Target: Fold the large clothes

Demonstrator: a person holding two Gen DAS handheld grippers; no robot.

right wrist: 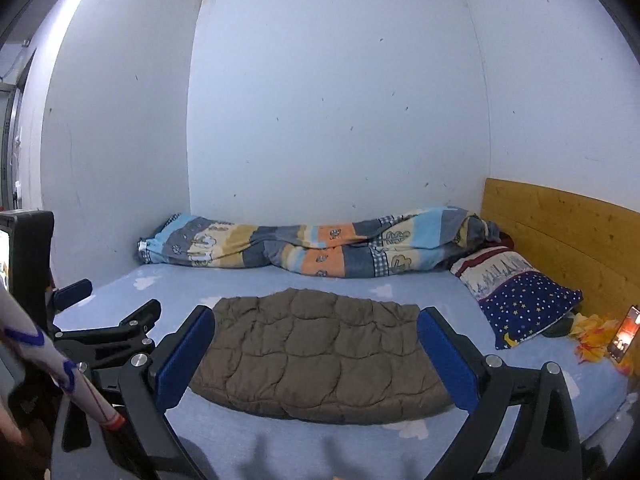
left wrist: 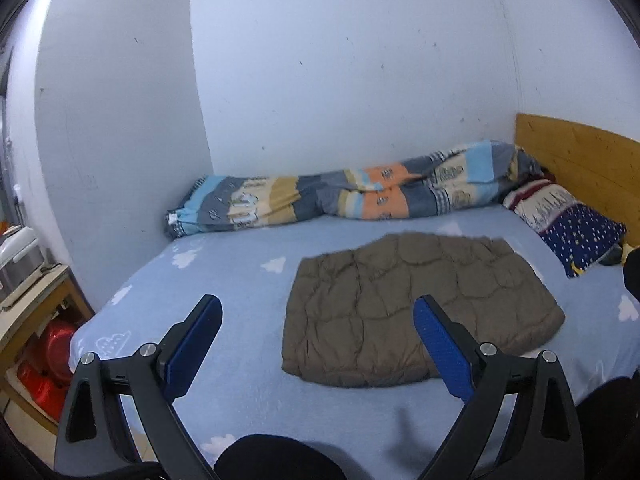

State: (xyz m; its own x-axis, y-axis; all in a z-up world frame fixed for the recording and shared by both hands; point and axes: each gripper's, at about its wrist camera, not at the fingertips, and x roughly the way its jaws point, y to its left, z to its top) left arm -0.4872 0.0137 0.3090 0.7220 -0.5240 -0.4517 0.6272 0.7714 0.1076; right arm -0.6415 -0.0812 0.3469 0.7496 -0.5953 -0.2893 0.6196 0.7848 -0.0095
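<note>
While both sets of tongs hang spread wide and empty above the near edge, the left tongs (left wrist: 318, 340) and right tongs (right wrist: 316, 354) frame a folded brown quilted jacket (right wrist: 320, 360) lying flat on the blue bed (left wrist: 240, 400), a striped duvet (right wrist: 304, 248) bunched along the far wall (right wrist: 332, 100).

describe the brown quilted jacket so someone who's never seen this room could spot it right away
Start at the bed with the pale blue cloud-print sheet. The brown quilted jacket lies folded flat in the middle of it, nearer than the striped patchwork duvet bunched along the wall, left of the starry navy pillow. It is the only plain, single-colour item there, puffy with stitched panels.
</note>
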